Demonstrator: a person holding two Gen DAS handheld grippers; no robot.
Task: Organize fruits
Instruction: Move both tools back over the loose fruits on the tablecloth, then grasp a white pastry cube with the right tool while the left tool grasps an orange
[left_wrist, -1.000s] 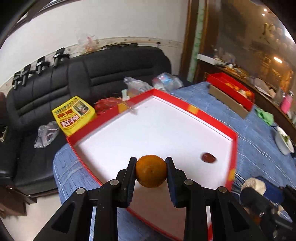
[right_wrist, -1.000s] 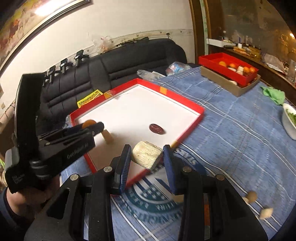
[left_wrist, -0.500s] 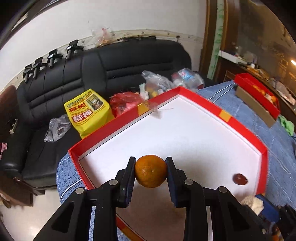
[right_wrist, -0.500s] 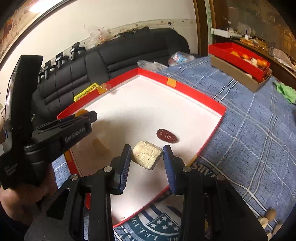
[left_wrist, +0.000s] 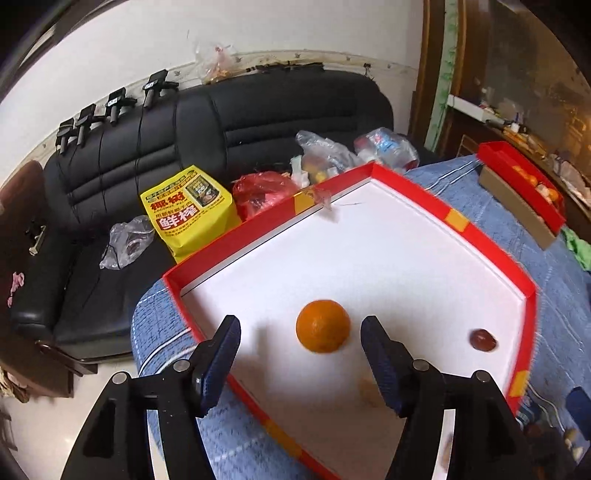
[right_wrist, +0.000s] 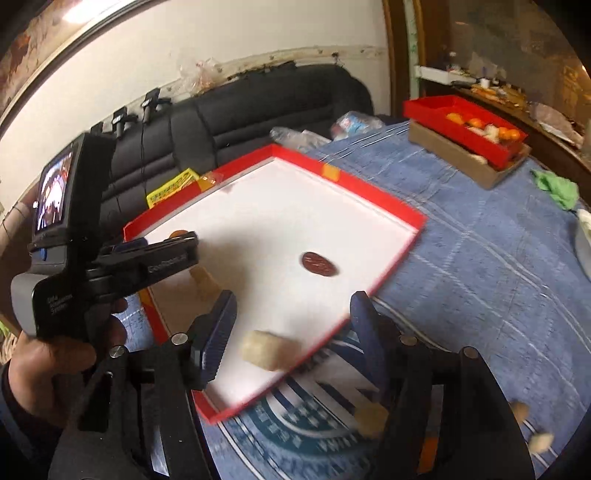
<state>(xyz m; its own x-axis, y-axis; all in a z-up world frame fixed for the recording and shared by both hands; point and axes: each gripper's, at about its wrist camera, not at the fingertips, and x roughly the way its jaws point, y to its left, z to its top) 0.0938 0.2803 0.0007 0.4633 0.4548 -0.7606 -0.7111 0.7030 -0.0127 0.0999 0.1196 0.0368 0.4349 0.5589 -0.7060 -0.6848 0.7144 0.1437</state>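
A shallow tray (left_wrist: 458, 221) sits on the desk (right_wrist: 480, 277) near the edge facing a sofa (left_wrist: 258, 118). In the tray, an orange (left_wrist: 323, 325) lies left of a date (left_wrist: 482, 339). A boxed tray (right_wrist: 465, 129) sits toward the desk's far right corner.

"鲜榨" on yellow bag (left_wrist: 188, 214)

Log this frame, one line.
left hand-held gripper: open | orange: in red tray | right hand-held gripper: open | pale chunk: in tray
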